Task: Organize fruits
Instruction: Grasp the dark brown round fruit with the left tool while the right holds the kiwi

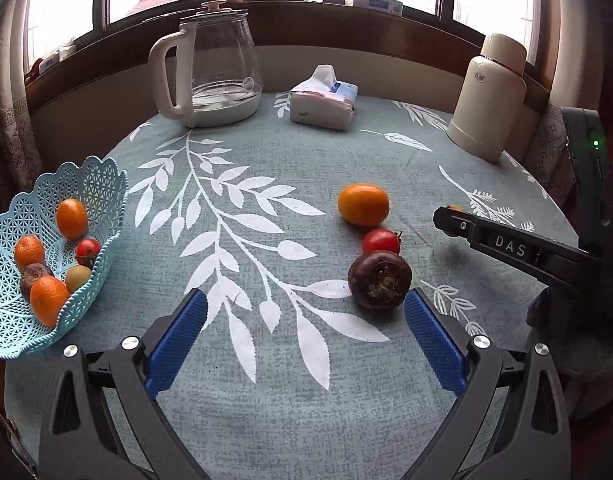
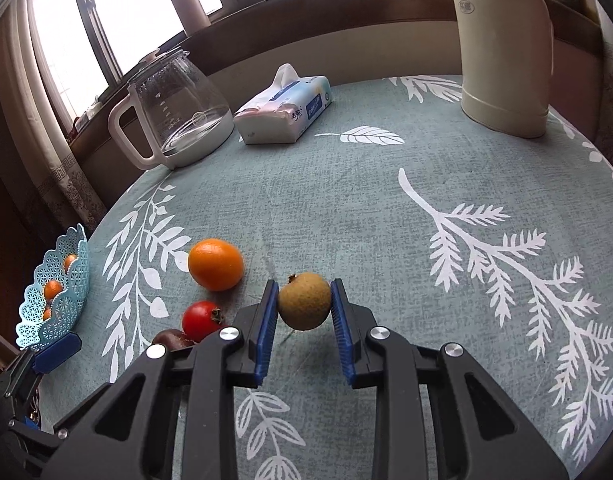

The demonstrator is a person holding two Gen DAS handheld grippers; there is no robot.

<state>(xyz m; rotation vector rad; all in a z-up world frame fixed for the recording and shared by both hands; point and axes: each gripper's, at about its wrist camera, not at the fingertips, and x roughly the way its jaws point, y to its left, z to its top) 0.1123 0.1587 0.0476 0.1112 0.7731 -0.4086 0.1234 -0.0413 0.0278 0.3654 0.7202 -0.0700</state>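
My right gripper (image 2: 304,286) is shut on a small brown-green round fruit (image 2: 304,306), held a little above the tablecloth. To its left lie an orange (image 2: 215,265), a red tomato (image 2: 200,320) and a dark purple fruit (image 2: 170,338). In the left wrist view my left gripper (image 1: 306,304) stands open low over the cloth, with the dark purple fruit (image 1: 379,280) just ahead of its right finger. The tomato (image 1: 381,241) and orange (image 1: 363,204) sit beyond it. A light blue lattice basket (image 1: 102,184) at the left holds several fruits. The right gripper (image 1: 450,220) reaches in from the right.
A glass kettle (image 1: 222,72) with a white handle, a tissue pack (image 1: 324,98) and a cream thermos (image 1: 490,96) stand along the back of the round table. A wooden window sill runs behind them. The basket (image 2: 72,256) sits at the table's left edge.
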